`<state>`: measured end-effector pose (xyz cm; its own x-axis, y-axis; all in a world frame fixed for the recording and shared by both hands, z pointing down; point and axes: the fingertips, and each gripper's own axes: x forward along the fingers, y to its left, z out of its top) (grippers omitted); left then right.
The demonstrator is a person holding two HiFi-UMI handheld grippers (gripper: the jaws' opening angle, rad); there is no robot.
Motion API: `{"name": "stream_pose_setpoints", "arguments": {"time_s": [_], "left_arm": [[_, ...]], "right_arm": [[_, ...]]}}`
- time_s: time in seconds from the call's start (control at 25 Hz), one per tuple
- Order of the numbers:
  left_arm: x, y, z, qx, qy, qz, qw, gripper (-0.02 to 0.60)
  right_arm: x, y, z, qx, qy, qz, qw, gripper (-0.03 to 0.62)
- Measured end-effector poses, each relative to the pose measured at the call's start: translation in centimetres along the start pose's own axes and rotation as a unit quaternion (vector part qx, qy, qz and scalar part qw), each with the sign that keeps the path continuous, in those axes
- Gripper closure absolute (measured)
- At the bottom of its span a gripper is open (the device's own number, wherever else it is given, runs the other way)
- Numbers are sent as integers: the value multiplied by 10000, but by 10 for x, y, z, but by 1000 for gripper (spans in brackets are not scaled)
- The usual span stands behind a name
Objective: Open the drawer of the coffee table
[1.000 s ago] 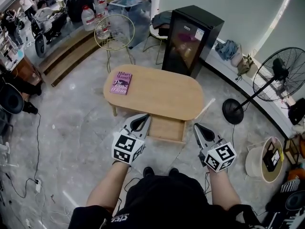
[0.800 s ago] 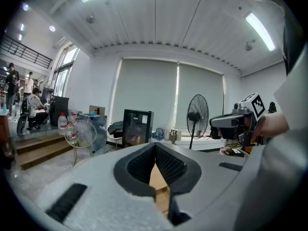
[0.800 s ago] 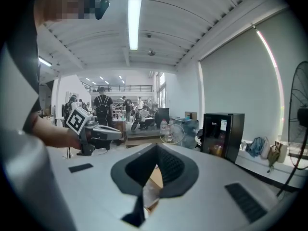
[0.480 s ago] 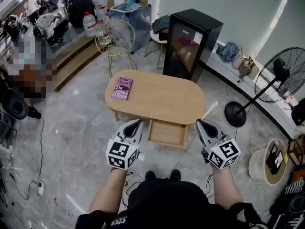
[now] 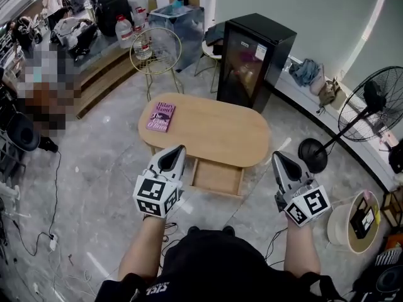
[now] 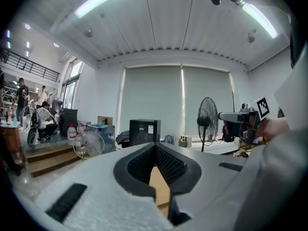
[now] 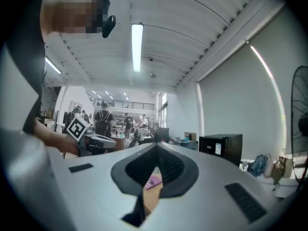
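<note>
The oval wooden coffee table stands in the middle of the head view. Its drawer is pulled out from under the near edge and looks empty. A purple book lies on the tabletop's left end. My left gripper hovers shut in front of the table, left of the drawer, holding nothing. My right gripper hovers shut to the drawer's right, also with nothing in it. In the left gripper view the shut gripper points level across the room. In the right gripper view the gripper is shut, with the book showing below.
A black mini fridge stands behind the table. A pedestal fan is at right and a round wire stand at back left. A tan bucket sits at right. Cables trail over the left floor. People stand far left.
Both grippers have lifted up and away from the drawer's front corners. The right one has also drifted right. The drawer stays pulled out.
</note>
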<state>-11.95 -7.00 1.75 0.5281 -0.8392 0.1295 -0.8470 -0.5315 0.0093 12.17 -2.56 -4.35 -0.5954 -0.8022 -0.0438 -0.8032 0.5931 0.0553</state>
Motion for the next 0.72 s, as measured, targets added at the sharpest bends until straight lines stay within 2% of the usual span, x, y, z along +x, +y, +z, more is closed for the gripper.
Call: {"name": "stream_pose_setpoints", "arguments": {"time_s": [0.2,0.4,0.72], "left_arm": [[6,-8,-10,78,188,-26,9998,572],[13,-16,-12,35,209,-94,9997,572],[19,-27,-24,-41,311,-279,9991,572]], "right_arm": [[-5,0,-16,69,112,99,9999,592],[-6,-2,-23,139,226,-5,9996,592],[-11,5,-32,136,329,64,9993,592]]}}
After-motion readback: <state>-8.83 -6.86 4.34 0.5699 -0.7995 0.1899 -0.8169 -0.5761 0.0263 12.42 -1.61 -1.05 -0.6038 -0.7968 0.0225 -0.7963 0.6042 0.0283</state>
